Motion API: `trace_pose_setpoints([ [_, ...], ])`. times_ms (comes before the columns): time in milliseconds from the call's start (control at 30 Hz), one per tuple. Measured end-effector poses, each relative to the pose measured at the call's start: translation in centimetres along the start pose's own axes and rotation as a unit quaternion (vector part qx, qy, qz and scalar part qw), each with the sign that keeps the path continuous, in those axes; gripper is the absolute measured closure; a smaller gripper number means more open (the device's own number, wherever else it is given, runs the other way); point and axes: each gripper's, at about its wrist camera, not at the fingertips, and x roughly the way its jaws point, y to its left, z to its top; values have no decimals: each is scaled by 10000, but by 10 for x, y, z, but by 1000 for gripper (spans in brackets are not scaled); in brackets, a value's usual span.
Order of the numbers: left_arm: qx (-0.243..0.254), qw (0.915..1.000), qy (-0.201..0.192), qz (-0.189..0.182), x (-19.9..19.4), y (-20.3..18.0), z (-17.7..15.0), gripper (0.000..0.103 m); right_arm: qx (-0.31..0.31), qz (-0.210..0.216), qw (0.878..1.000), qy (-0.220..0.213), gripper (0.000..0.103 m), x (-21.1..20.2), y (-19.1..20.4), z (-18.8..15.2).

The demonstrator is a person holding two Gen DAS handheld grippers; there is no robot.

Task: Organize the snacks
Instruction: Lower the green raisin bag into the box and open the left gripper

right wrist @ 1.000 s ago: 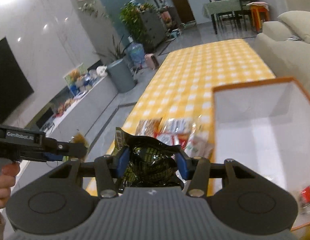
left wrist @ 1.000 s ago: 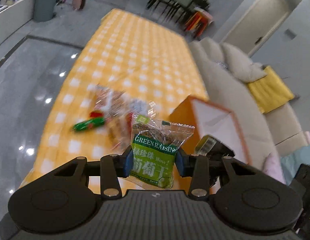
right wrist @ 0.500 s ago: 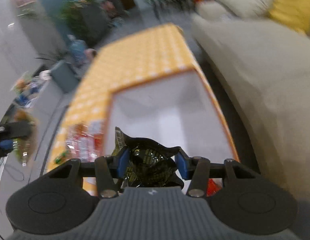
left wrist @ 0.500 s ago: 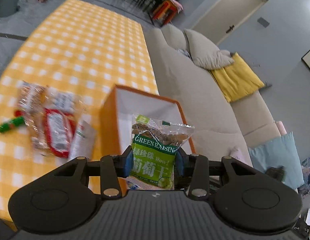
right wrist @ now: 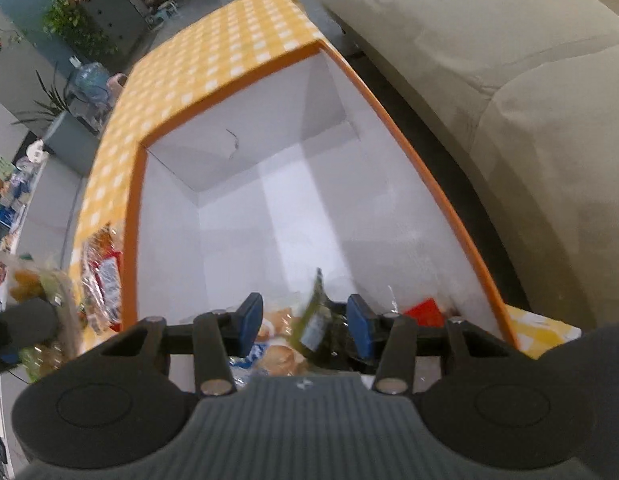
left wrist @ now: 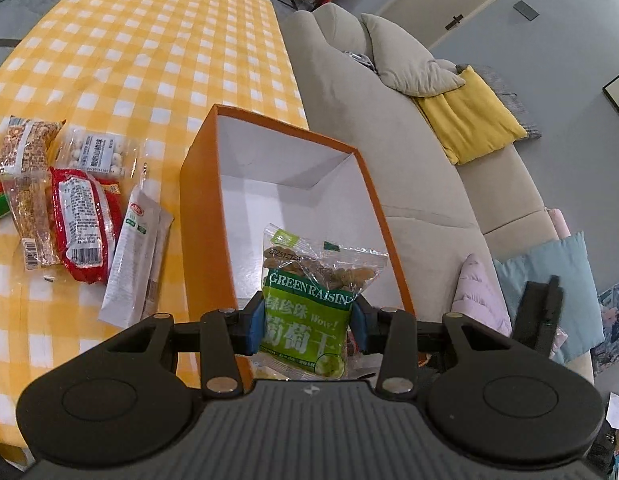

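Over the open orange box [left wrist: 197,200] at the sofa-side edge of the bench [left wrist: 149,40]: the dropping-in step, as judged. Left gripper [left wrist: 307,326] with fingers partly closed, clamped on the lower half of the green raisin packet [left wrist: 309,292], above the white inside of the box. Right gripper [right wrist: 303,328] with fingers about half apart around a dark packet [right wrist: 315,316], tilted and blurred; impossible to tell whether gripped or loose. Next, probably: lower a little, open both, then fetch the loose snacks [left wrist: 81,216] beside the box.
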Motion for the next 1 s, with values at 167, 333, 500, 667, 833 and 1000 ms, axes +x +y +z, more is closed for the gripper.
trace_pose_setpoints([
  [167, -67, 10000, 56, 33, 4, 4, 1, 55, -496, 107, 9970, -578, 49, -17, 8, 4],
  [333, -29, 9999, 87, 71, 5, 1, 0, 55, -581, 193, 9919, -1116, 45, -33, 1, 7],
  [500, 77, 9999, 138, 51, 10, -13, -6, 55, -578, 369, 9844, -1620, 41, -54, -13, 13],
  [667, 129, 9995, 269, 119, 29, -34, -13, 55, -706, 359, 9724, -2193, 41, -68, -24, 16],
  [833, 244, 9989, 318, 233, 54, -56, -24, 55, -629, 183, 9693, -2369, 39, -72, -42, 19],
  [1000, -24, 9992, 314, 243, 83, -64, -19, 55, -405, 261, 9678, -2472, 37, -63, -63, 27],
])
